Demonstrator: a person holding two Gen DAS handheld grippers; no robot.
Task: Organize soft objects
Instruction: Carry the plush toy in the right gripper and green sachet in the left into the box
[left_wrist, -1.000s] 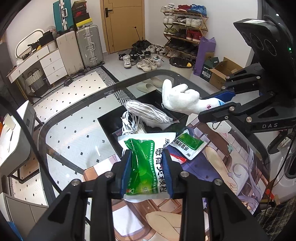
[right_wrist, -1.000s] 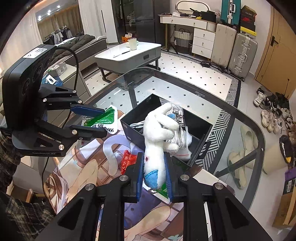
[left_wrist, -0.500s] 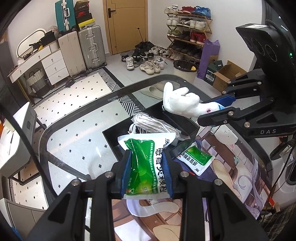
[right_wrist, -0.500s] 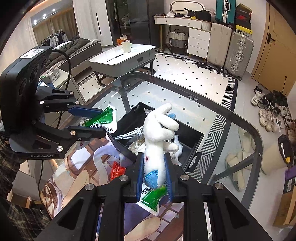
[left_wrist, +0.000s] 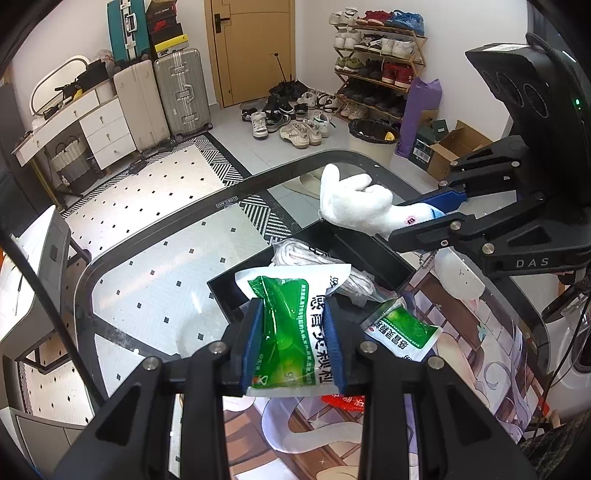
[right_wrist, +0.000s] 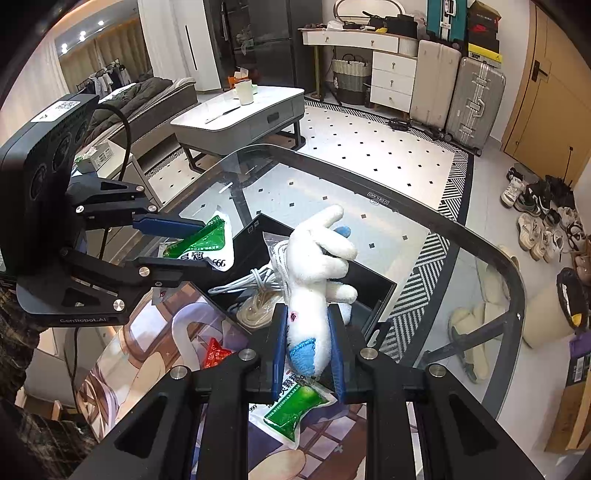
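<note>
A glass table (left_wrist: 155, 266) in a lived-in room carries a black box (right_wrist: 369, 288) of coiled cords. The left gripper (left_wrist: 293, 343) is clamped on a green-and-white medicine pouch (left_wrist: 291, 317), poised near the box at twelve o'clock, presumably for dropping in. The right gripper (right_wrist: 308, 347) pinches a white plush toy (right_wrist: 314, 266) with a blue patch, over the box.

Black linkage grippers, left gripper (left_wrist: 293, 341) and right gripper (right_wrist: 308, 350), blue pads, silver screws, plaid sleeve (right_wrist: 22, 369)

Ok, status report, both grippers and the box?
Left gripper shut on green pouch. Right gripper shut on plush toy. Black box already holds bagged cords.
</note>
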